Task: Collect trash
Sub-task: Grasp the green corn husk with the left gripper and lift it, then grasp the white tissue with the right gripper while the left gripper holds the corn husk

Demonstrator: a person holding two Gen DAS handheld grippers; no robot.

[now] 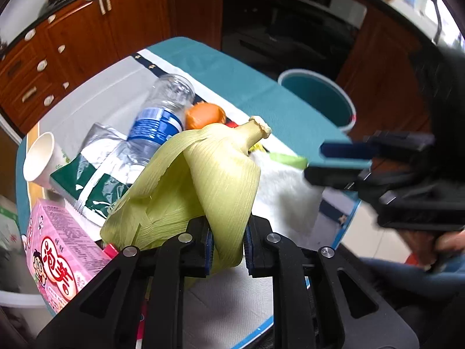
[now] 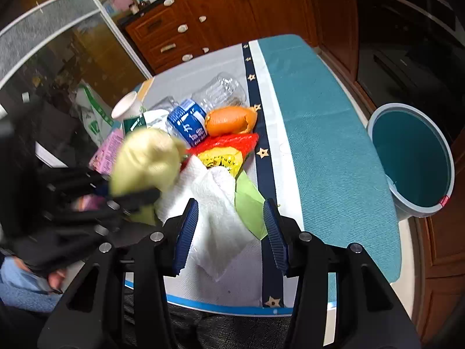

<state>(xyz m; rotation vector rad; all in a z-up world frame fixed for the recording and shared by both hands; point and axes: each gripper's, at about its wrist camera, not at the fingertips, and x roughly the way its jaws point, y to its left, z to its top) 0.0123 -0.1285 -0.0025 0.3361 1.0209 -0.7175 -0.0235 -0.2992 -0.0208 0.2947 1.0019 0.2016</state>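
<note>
Gripping a corn husk (image 1: 186, 183) in the left gripper (image 1: 228, 251): left wrist view shows the blue pads clamped on one husk leaf, stalk end pointing up and away. Under and behind it on the table (image 1: 232, 78): crushed clear water bottle (image 1: 157, 122) with blue label, orange peel (image 1: 205, 115) just beside the bottle, white paper cup (image 1: 39, 160) lying on its side, green-and-white foil bag (image 1: 93, 186), pink carton (image 1: 56, 256) near the left edge. White paper towel (image 1: 284, 192) lies right of the husk. Right gripper (image 1: 343, 163) is at the right, blurred, fingers apart with nothing between them. Teal trash bin (image 1: 319, 99) stands on the floor beyond the table edge.

Right wrist view: right gripper (image 2: 231, 232) jaws are apart, hanging over the paper towel (image 2: 218, 209) and a green scrap (image 2: 250, 206), not closed on either. The husk (image 2: 145, 160) is blurred at left, held above the pile by the left gripper (image 2: 128, 200). Red-yellow net bag (image 2: 223, 151) sits between peel (image 2: 229, 120) and towel. Bin (image 2: 412, 157) is at right, well apart from the pile.
</note>
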